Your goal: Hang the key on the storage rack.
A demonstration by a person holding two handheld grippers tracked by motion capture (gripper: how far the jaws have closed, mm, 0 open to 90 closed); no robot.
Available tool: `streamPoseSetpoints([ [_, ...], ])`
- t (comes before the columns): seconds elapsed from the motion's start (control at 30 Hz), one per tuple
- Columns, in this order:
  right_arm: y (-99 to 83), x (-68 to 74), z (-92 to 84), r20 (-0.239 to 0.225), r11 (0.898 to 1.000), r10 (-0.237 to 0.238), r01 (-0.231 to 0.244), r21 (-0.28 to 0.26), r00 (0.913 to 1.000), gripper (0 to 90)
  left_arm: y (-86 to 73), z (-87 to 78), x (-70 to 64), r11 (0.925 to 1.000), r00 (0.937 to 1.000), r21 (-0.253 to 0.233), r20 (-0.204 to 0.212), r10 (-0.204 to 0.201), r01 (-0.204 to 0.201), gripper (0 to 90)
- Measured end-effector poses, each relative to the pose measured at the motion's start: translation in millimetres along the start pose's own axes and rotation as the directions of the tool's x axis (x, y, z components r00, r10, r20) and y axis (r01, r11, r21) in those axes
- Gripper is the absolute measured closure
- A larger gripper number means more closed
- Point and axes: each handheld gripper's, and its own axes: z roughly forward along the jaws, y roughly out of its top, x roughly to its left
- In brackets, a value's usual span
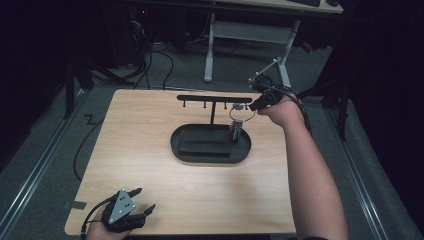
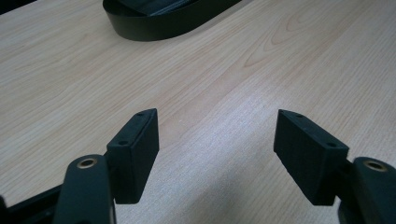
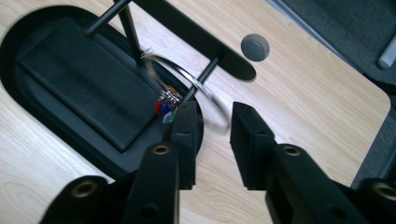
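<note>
A black stand with a T-shaped bar (image 1: 215, 98) rises from an oval black tray (image 1: 182, 150) at the middle of the wooden table. A thin silver bangle (image 1: 236, 115) with small coloured charms (image 1: 236, 128) hangs by the bar's right-hand peg. My right gripper (image 1: 251, 106) sits just right of it. In the right gripper view the blurred bangle (image 3: 201, 86) curves around the peg and down between the parted jaws of my right gripper (image 3: 212, 112), whose pads do not press on it. My left gripper (image 1: 144, 199) rests open at the table's near left corner, with only bare wood between its jaws (image 2: 217, 116).
A grey round cap (image 3: 255, 47) is set in the table just beyond the bar's right end. The tray's rim (image 2: 154, 23) lies ahead of the left gripper. Cables and desk legs (image 1: 209, 50) stand on the floor behind the table.
</note>
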Motion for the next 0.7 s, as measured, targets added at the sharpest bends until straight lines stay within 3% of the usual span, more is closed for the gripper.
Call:
streamPoseSetpoints([
  [0.07,-13.2,1.0,-7.0,0.001,0.999,-0.006,0.006,-0.042,1.0000,60.0,-0.1,0.3,-0.9,1.0000,1.0000,-0.003,-0.003,0.000,0.000,31.7],
  [0.1,-13.2,1.0,-7.0,0.001,0.999,-0.006,0.006,-0.042,1.0000,60.0,-0.1,0.3,-0.9,1.0000,1.0000,-0.003,-0.003,0.000,0.000,31.7],
  [0.13,-30.0,4.6,-12.5,-0.012,0.997,0.006,-0.007,-0.072,0.9999,50.6,-0.2,0.9,-1.5,1.0000,1.0000,-0.001,-0.001,-0.001,0.001,31.7],
  [0.17,-39.7,7.0,-13.4,-0.014,0.996,0.010,-0.011,-0.086,0.9999,46.8,-0.1,1.0,-1.6,1.0000,1.0000,0.001,0.002,-0.002,0.002,31.7],
  [0.23,-62.5,13.6,-11.7,-0.012,0.992,0.023,-0.025,-0.127,0.9997,42.9,0.2,1.4,-1.8,1.0000,1.0000,0.002,0.003,-0.001,0.001,31.7],
  [0.27,-62.5,13.6,-11.7,-0.012,0.992,0.023,-0.025,-0.127,0.9997,42.9,0.4,1.9,-2.0,1.0000,1.0000,0.001,0.003,0.001,-0.001,31.7],
  [0.3,-87.8,21.7,-5.9,-0.009,0.983,0.034,-0.035,-0.179,0.9994,42.9,0.8,2.4,-2.3,1.0000,1.0000,0.003,0.007,0.001,-0.001,31.7],
  [0.4,-126.8,38.4,7.4,0.030,0.966,0.081,-0.071,-0.247,0.9962,42.4,1.9,5.0,-3.5,1.0000,1.0000,0.007,0.007,0.004,-0.004,31.6],
  [0.43,-126.8,38.4,7.4,0.030,0.966,0.081,-0.071,-0.247,0.9962,42.4,2.6,5.7,-4.5,1.0000,1.0000,0.008,0.008,0.006,-0.006,31.6],
  [0.47,-151.9,49.7,17.7,0.058,0.956,0.096,-0.076,-0.283,0.9937,39.5,4.4,6.4,-7.0,0.9999,0.9999,0.005,0.007,0.015,-0.015,31.5],
  [0.5,-151.9,49.7,17.7,0.058,0.956,0.096,-0.076,-0.283,0.9937,39.5,4.4,6.4,-7.0,0.9999,0.9999,0.005,0.007,0.015,-0.015,31.5],
  [0.53,-175.1,58.7,27.3,0.053,0.945,0.105,-0.083,-0.317,0.9931,35.5,5.2,6.8,-8.3,0.9998,0.9998,0.002,0.006,0.019,-0.019,31.5],
  [0.6,-185.9,62.6,31.6,0.045,0.939,0.104,-0.083,-0.334,0.9936,33.8,6.5,7.4,-10.4,0.9998,0.9997,0.001,0.008,0.022,-0.022,31.4],
  [0.63,-196.2,66.6,35.7,0.037,0.931,0.109,-0.089,-0.353,0.9933,33.3,7.0,8.1,-11.3,0.9997,0.9997,-0.001,0.009,0.023,-0.023,31.4],
  [0.7,-224.6,74.5,47.1,0.003,0.907,0.139,-0.126,-0.403,0.9903,31.6,7.6,10.1,-13.0,0.9996,0.9995,0.003,0.009,0.029,-0.029,31.5],
])
